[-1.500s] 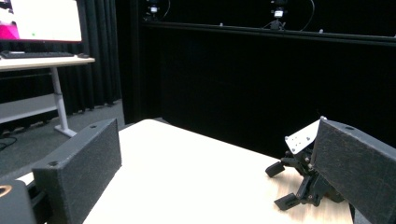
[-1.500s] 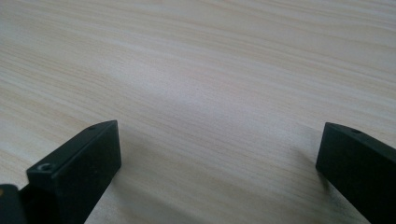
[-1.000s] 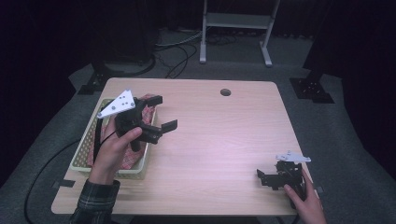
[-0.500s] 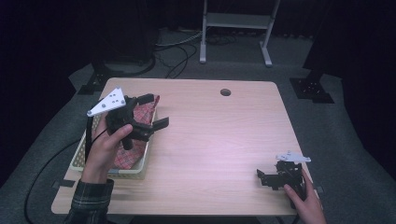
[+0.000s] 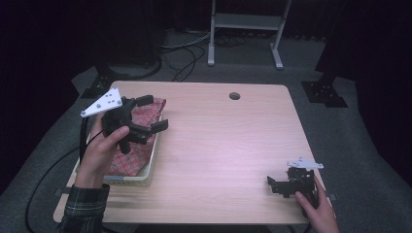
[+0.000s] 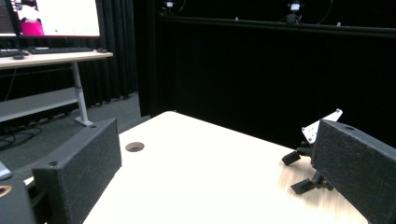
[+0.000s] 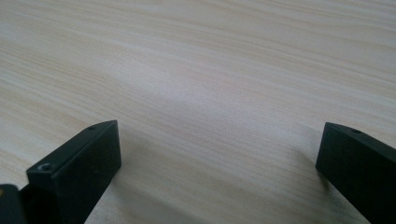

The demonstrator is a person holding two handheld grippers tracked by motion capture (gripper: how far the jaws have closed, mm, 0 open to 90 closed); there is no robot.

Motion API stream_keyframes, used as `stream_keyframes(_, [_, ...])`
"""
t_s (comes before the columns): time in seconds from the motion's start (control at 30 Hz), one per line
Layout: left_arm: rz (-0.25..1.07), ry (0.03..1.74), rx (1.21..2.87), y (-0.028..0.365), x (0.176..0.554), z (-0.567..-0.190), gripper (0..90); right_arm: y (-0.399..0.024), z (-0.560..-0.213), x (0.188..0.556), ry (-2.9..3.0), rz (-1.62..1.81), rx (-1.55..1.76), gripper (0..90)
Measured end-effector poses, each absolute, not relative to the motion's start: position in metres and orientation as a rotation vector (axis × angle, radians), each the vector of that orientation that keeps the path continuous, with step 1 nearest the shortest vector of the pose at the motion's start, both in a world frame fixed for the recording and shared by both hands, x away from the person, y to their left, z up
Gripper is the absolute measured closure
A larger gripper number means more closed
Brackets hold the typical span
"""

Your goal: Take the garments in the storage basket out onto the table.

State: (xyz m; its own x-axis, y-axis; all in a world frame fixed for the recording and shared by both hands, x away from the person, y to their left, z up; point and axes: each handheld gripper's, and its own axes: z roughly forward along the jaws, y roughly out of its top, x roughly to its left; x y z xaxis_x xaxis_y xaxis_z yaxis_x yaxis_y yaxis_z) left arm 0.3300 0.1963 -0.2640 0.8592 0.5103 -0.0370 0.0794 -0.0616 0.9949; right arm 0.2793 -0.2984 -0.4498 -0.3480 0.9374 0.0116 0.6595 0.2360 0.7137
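Observation:
A cream basket [image 5: 150, 160] stands at the table's left edge and holds a red plaid cloth [image 5: 127, 160]. A hand holds my left gripper [image 5: 152, 114] above the basket's far end, open with nothing between the jaws, which point right across the table. In the left gripper view my left gripper [image 6: 217, 186] looks over the bare tabletop [image 6: 201, 172] toward the other gripper [image 6: 312, 156]. My right gripper [image 5: 275, 186] rests low at the table's front right corner, open and held by a hand. In the right gripper view my right gripper [image 7: 219, 172] stands open just over the wood.
A round cable hole [image 5: 234, 95] lies near the table's far edge. Behind the table stand a metal frame [image 5: 245, 22] and floor cables [image 5: 182, 51]. A desk with a monitor [image 6: 53, 18] is seen in the left gripper view.
My left gripper has moved left, from the basket's right rim to over the basket. The right gripper has stayed put.

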Motion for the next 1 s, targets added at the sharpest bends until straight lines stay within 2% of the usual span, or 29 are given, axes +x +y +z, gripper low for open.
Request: stream_keyframes(1.0, [0.451,0.537,1.606,0.236,0.332,-0.265,1.5,-0.298,-0.450,0.279,2.093,0.890,1.464,0.0])
